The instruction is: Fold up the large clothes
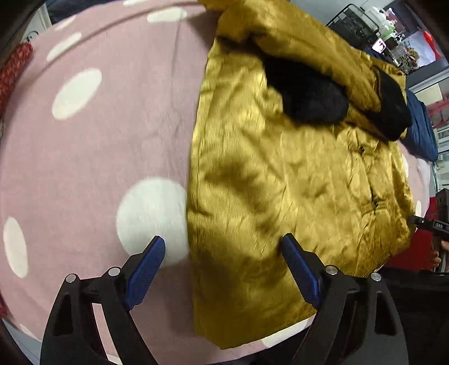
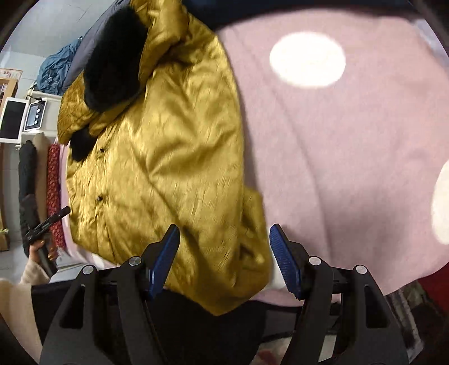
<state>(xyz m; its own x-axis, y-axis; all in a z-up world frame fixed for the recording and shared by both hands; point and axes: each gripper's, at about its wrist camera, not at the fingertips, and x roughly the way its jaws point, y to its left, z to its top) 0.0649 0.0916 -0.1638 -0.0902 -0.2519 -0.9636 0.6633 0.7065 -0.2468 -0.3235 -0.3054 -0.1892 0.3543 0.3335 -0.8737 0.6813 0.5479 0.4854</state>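
A mustard-gold satin jacket (image 1: pixel 280 182) with a black fur collar (image 1: pixel 308 95) lies spread flat on a pink blanket with white dots (image 1: pixel 98 140). My left gripper (image 1: pixel 224 248) hovers open over the jacket's left edge, near its lower corner; nothing is pinched between the blue pads (image 1: pixel 148 266). In the right wrist view the same jacket (image 2: pixel 168 154) and collar (image 2: pixel 112 61) lie left of the bare blanket (image 2: pixel 336 154). My right gripper (image 2: pixel 224 237) stands open above the jacket's lower right corner, pads apart from the cloth.
A dark blue garment (image 1: pixel 421 132) lies beyond the collar. A red patterned roll (image 2: pixel 53 182) and a black one (image 2: pixel 26 168) lie past the bed's left side. A hand (image 2: pixel 39 250) holds the other gripper there. Shelves (image 1: pixel 356 25) stand at the back.
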